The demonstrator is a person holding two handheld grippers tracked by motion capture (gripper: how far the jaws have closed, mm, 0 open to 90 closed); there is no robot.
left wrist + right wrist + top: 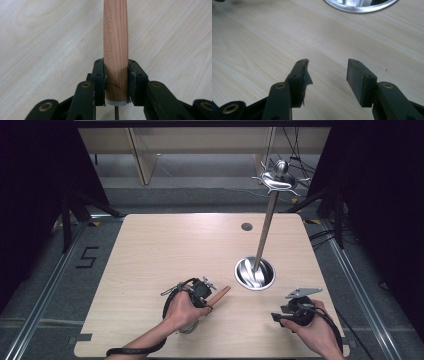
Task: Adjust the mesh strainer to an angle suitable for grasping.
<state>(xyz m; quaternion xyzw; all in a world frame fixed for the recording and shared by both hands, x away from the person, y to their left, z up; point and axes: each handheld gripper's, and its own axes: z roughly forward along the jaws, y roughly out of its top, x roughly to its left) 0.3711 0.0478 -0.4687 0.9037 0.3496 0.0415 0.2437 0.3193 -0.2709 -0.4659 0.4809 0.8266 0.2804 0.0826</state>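
Pale wood table (165, 245) holds a shiny metal stand (255, 272). Near the stand, to its left, the left gripper (116, 75) squeezes a wooden handle (115, 50). By its right, the right gripper (327, 72) has jaws apart, holding nothing.

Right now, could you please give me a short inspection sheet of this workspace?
Surface: light wooden table, with a dark round grommet.
Job's things: wooden handle; steel stand with round base and hooked top.
Clutter: nothing seen.
Grippers: left gripper shut on the wooden handle; right gripper open, holding nothing, over bare table.
Cables: black cable trails along the left forearm.
Surroundings: dark curtains, grey floor marked 5, floor rails.
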